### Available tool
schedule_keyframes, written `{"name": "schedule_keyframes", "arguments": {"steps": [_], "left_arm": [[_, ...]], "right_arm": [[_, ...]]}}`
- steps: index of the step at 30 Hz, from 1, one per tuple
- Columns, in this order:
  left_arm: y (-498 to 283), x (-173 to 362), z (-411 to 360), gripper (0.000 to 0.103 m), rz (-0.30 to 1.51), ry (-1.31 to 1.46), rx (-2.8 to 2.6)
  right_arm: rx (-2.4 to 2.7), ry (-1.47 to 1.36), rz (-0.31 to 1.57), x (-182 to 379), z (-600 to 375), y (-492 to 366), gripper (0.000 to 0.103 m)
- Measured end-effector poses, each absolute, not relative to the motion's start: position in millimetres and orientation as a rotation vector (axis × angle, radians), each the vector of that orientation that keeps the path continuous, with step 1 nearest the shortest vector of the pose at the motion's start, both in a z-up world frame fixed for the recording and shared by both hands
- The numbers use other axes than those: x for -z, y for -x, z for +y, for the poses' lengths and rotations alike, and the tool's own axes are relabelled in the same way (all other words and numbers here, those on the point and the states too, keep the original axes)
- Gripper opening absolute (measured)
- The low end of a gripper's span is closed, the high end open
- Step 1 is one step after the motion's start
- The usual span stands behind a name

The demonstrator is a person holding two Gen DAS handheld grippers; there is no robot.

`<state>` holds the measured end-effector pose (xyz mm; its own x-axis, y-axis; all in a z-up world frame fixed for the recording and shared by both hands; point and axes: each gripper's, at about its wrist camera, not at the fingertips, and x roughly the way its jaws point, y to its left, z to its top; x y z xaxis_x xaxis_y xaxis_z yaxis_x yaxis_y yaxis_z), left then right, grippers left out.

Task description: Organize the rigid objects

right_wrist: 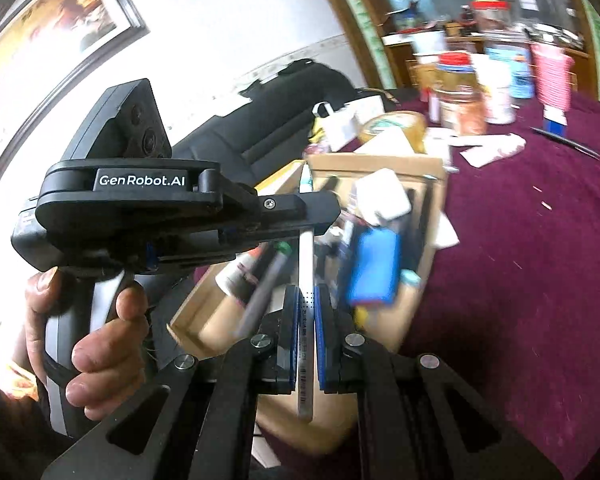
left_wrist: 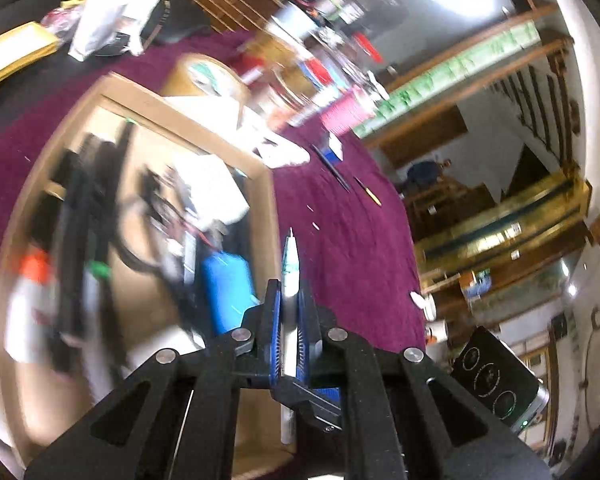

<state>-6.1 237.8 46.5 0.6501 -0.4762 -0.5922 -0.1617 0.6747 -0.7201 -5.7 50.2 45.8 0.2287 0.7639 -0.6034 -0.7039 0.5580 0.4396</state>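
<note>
White pen [right_wrist: 306, 276]: clamped at once by left gripper [right_wrist: 300, 216] and right gripper [right_wrist: 305, 320], both closed on it, held above cardboard box [left_wrist: 266, 184].

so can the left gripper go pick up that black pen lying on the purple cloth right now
Probably not yet: the left gripper fingers are already shut on a white pen. The way to the black pen on the cloth looks free otherwise.

Motion blur is smearing the items inside the cardboard box [left_wrist: 268, 184], and the jars behind the box are blurring beyond identification.
</note>
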Motion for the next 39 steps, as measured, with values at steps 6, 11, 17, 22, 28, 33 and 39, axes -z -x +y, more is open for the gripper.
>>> {"name": "schedule_keyframes", "arguments": {"steps": [6,11,17,22,28,33,39], "left_arm": [[-22.0,-23.9,266.4,0.005,0.888,0.870,0.177],[-37.0,-6.6,272.1,0.005,0.915,0.890,0.162],[-39.2,-9.0,271.0,0.005,0.903,0.858,0.141],[-34.7,-12.6,272.2,0.030,0.898,0.831,0.076],[-5.8,-41.4,261.9,0.045,0.820,0.670,-0.058],[39.2,-73.8,228.5,0.046,0.731,0.292,-0.308],[69.3,-65.6,208.9,0.065,0.816,0.203,-0.321]], "right_arm": [[-0.992,-0.059,0.927,-30.6,88.3,-24.0,0.007],[-0.957,-0.043,0.957,-20.1,98.1,-35.4,0.007],[-0.938,-0.067,0.981,-15.2,100.4,-45.9,0.007],[-0.907,-0.076,0.985,-15.5,97.3,-47.5,0.008],[-0.892,-0.085,0.927,-30.9,86.0,-32.5,0.042],[-0.882,-0.085,0.877,-42.8,61.1,1.1,0.051],[-0.870,-0.080,0.890,-39.1,42.1,40.5,0.054]]}}
